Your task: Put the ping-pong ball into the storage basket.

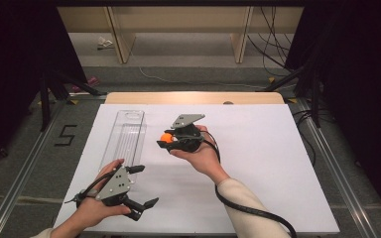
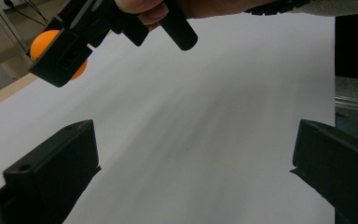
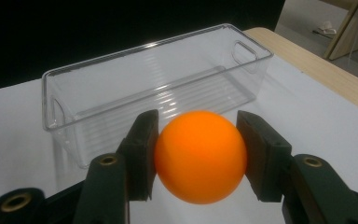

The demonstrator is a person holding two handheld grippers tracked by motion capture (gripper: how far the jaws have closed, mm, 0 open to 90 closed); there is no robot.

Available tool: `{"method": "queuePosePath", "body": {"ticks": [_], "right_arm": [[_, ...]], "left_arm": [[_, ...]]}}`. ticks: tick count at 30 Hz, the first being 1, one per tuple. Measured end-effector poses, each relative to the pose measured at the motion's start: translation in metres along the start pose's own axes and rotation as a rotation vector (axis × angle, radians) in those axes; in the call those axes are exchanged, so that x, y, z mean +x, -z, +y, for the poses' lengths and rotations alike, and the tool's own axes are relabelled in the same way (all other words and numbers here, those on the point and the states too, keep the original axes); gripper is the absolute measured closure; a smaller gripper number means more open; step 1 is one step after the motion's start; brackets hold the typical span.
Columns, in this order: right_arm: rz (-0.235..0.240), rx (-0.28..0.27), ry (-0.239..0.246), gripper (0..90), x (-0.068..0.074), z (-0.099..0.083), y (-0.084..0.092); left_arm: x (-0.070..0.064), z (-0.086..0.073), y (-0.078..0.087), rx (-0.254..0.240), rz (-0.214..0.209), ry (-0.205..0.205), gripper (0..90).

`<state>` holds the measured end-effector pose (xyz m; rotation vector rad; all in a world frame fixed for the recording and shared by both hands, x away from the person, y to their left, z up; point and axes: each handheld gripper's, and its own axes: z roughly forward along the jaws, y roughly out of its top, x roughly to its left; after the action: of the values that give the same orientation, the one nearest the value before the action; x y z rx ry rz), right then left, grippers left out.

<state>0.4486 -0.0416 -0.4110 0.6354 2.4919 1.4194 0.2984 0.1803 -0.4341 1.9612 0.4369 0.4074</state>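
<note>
An orange ball (image 3: 200, 156) sits at the centre of the right gripper view, clamped between the two black jaws of the right tool (image 3: 196, 154). The ball is smooth, matte and evenly bright orange, with a soft highlight on its upper side and no seam, logo or print that can be read. The pads press on its left and right flanks, so the right tool is closed on the ball and carries it clear of the surface.

In the high view the ball (image 1: 166, 137) shows as a small orange spot just left of centre, at the tip of the right tool (image 1: 168, 141), which a hand (image 1: 201, 153) holds above the white surface (image 1: 258, 163). Just left of it lies a clear plastic bin (image 1: 125, 135), long and narrow, with ribbed floor and cut-out handles at its ends. In the right gripper view the bin (image 3: 158, 88) stands close behind the ball, in the upper half of the frame.

The left tool (image 1: 146, 186) rests at the lower left of the high view, its jaws spread wide with nothing between them. The left gripper view shows the ball (image 2: 51, 46) at the upper left.

On the floor at the left edge of the high view, a dark mark (image 1: 66, 135) reads like the digit 5.
</note>
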Motion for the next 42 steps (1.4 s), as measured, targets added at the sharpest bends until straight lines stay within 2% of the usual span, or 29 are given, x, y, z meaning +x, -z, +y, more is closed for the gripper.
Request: {"method": "queuePosePath", "body": {"ticks": [42], "right_arm": [[0.020,0.006,0.019,51.5,0.002,0.024,-0.024]], "left_arm": [[-0.002,0.000,0.000,0.001,-0.008,-0.006,0.0]]}}
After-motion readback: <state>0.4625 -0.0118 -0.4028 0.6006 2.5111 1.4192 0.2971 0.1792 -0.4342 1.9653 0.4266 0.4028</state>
